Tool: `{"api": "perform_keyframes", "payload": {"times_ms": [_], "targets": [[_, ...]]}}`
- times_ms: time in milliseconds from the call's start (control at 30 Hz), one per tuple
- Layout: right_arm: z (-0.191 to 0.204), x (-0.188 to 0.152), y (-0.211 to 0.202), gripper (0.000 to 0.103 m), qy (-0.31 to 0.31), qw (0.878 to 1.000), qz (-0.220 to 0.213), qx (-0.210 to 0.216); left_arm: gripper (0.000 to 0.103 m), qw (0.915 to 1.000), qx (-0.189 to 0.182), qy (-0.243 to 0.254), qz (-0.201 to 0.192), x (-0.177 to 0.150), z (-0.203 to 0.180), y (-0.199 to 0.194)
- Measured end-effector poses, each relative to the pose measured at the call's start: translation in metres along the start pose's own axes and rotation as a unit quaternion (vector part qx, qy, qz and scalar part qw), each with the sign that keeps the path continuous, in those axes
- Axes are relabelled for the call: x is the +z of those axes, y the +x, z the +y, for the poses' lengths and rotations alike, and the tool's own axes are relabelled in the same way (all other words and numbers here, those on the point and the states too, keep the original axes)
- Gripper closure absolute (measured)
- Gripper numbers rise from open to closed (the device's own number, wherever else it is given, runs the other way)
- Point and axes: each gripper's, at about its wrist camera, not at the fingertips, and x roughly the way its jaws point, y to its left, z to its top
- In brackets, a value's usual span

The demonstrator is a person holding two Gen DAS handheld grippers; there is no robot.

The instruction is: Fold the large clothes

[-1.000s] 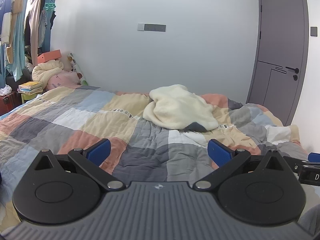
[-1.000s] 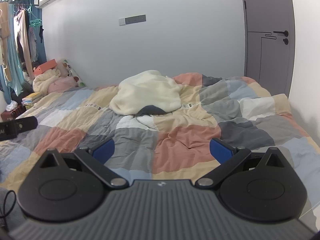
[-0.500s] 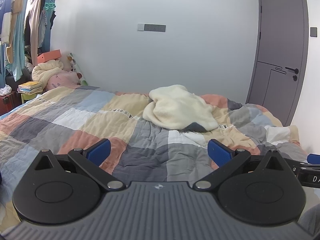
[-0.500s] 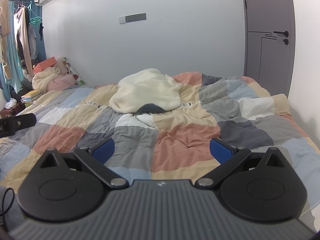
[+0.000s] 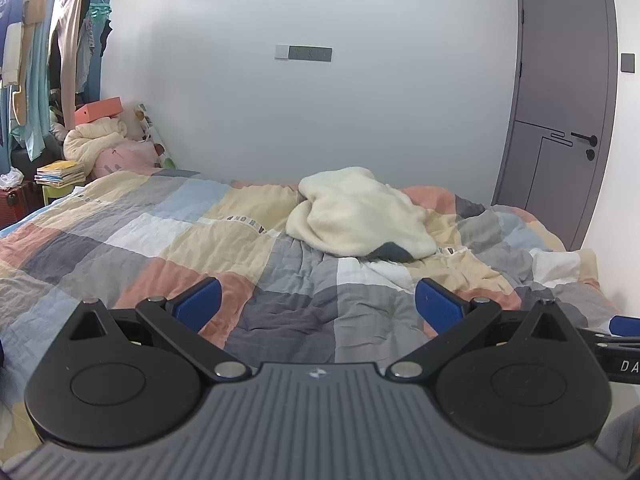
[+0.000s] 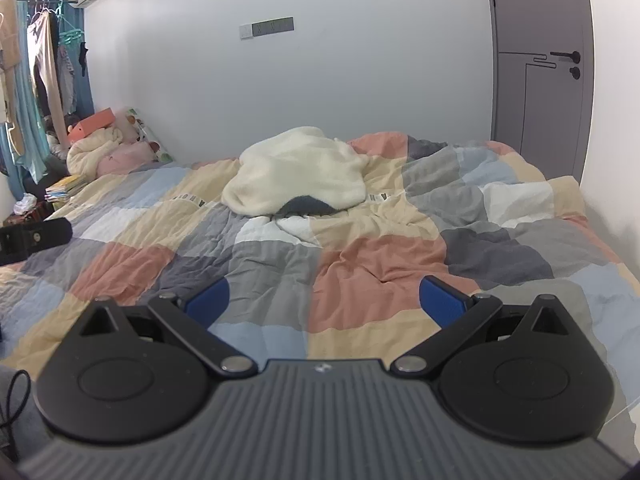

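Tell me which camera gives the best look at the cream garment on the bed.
The right wrist view: the cream garment sits near centre, with its dark patch facing the camera. The left wrist view shows it too, off to the right and more side-on.

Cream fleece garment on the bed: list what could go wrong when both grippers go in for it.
1. The cream fleece garment lies bunched in a heap, edges hidden; open left gripper and right gripper may pinch several layers.
2. It rests on the wrinkled patchwork quilt; a low grab could catch quilt too.
3. It sits far across the bed, so reaching may be awkward.
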Motion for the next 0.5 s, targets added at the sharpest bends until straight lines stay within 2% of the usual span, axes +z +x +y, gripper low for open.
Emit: {"api": "perform_keyframes", "payload": {"times_ms": [500], "targets": [[0.002, 0.011, 0.022, 0.0, 0.009, 1.0, 0.017, -0.002, 0.0, 0.9999, -0.004, -0.011, 0.011, 0.008, 0.006, 0.019]]}}
